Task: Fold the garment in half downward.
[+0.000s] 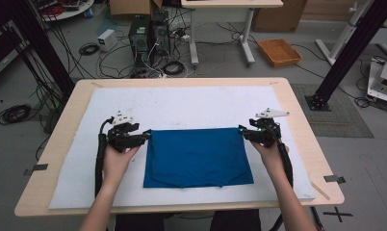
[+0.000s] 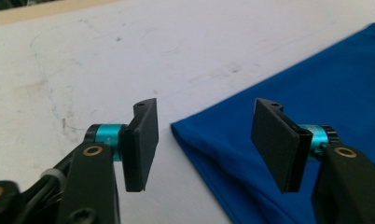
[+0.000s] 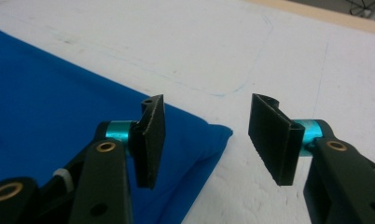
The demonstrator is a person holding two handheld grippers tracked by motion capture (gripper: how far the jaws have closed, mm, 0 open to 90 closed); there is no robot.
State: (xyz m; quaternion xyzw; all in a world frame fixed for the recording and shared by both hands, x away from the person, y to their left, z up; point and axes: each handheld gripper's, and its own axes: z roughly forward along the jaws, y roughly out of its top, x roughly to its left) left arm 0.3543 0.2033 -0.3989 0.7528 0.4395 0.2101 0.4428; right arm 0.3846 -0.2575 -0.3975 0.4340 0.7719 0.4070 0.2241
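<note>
Now left claw (image 2: 204,144) spread, right claw (image 3: 209,140) spread, above folded blue cloth (image 1: 197,156) corners, gripping nothing.

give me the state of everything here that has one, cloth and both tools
blue cloth: folded, lying flat on the white mat, its far corners free.
left tool: open, jaws apart above the cloth's far left corner, nothing pressed between them.
right tool: open, jaws apart above the cloth's far right corner, nothing pressed between them.
</note>
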